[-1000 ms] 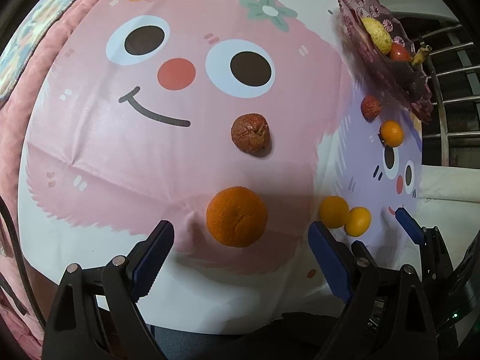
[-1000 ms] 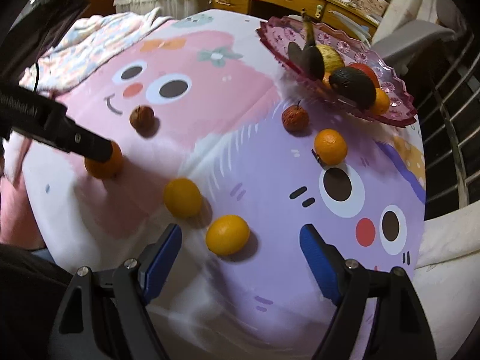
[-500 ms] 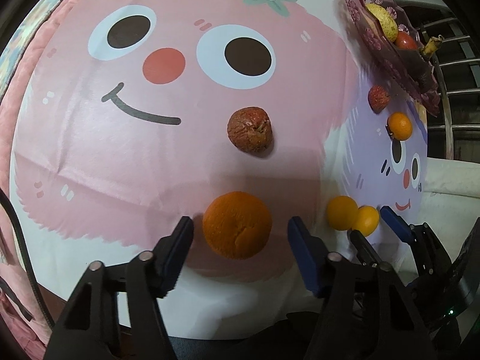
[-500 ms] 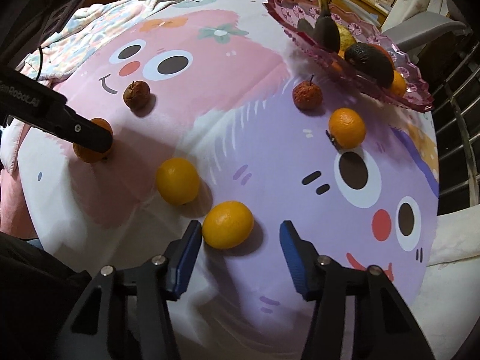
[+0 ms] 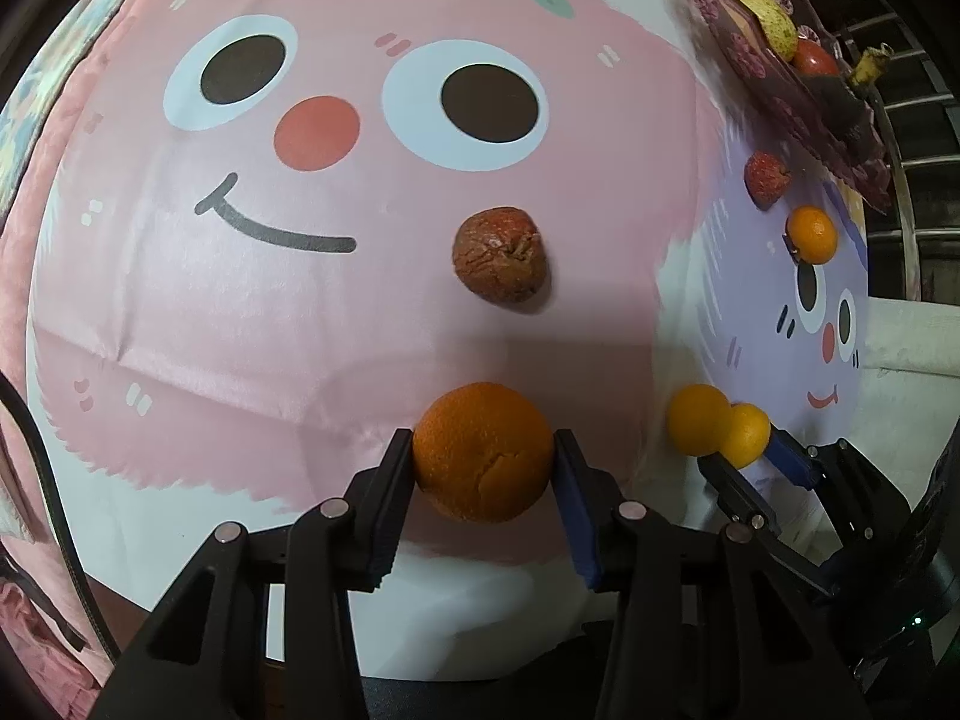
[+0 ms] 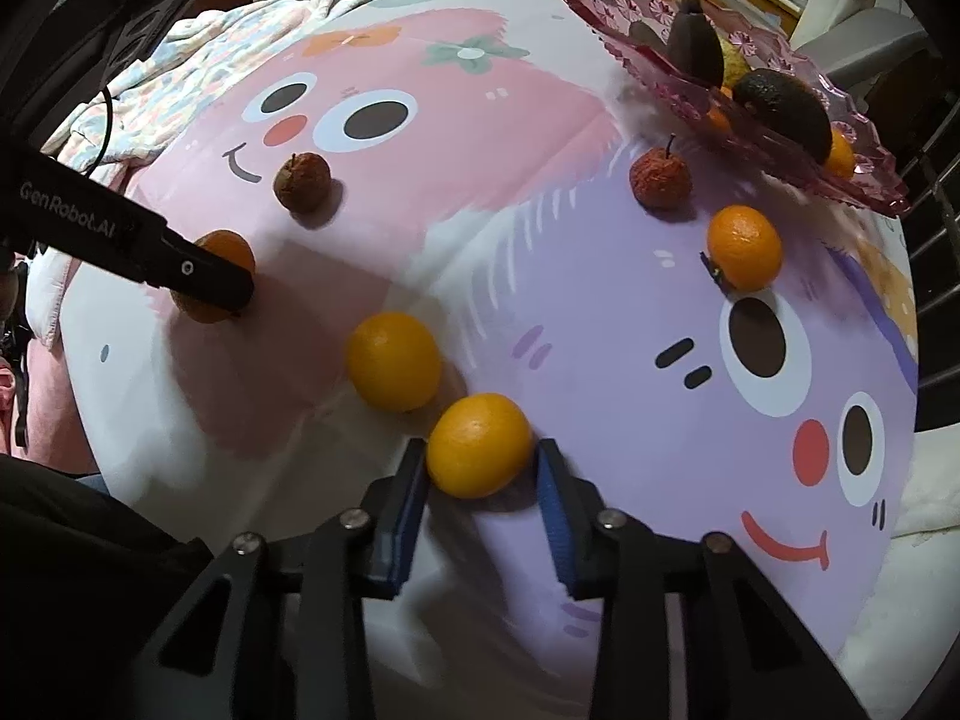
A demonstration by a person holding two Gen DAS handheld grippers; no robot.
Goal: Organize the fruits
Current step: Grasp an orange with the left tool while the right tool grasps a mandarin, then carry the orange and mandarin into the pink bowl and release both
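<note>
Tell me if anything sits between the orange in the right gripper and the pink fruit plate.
Yes. A small orange and a wrinkled red fruit lie on the cloth just before the fruit plate; lifting the held orange over them should clear both.

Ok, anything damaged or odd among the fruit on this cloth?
Yes. The brown fruit on the pink face is shrivelled and wrinkled, and the red one beside the pink tray looks wrinkled too. The orange in the left gripper shows a crease in its peel.
</note>
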